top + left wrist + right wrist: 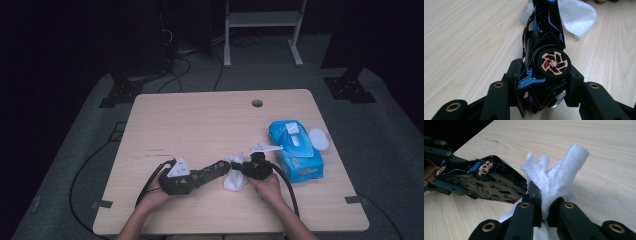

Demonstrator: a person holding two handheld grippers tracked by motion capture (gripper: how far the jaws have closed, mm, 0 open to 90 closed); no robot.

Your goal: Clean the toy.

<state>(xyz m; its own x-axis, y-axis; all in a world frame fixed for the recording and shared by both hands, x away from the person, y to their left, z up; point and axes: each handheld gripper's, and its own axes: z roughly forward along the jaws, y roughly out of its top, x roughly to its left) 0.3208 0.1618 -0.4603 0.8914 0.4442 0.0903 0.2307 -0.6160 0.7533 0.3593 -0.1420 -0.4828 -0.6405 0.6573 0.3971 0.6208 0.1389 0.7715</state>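
A black toy car [544, 47] with blue trim and copper wheels lies on its side, and my left gripper [544, 85] is shut on its rear end. In the high view the left gripper [197, 176] holds the car [216, 168] pointing right, toward a white wet wipe [235, 176]. My right gripper [544, 206] is shut on that wipe [556, 175], which bunches up above the jaws. The wipe touches the car's underside [491, 185] near its front. In the high view the right gripper [240, 169] sits just right of the wipe.
A blue pack of wet wipes [296, 149] with its white lid flipped open lies right of the hands. The wooden table [200, 120] has a round cable hole [257, 103] near its far edge. Cables trail off the table's front left.
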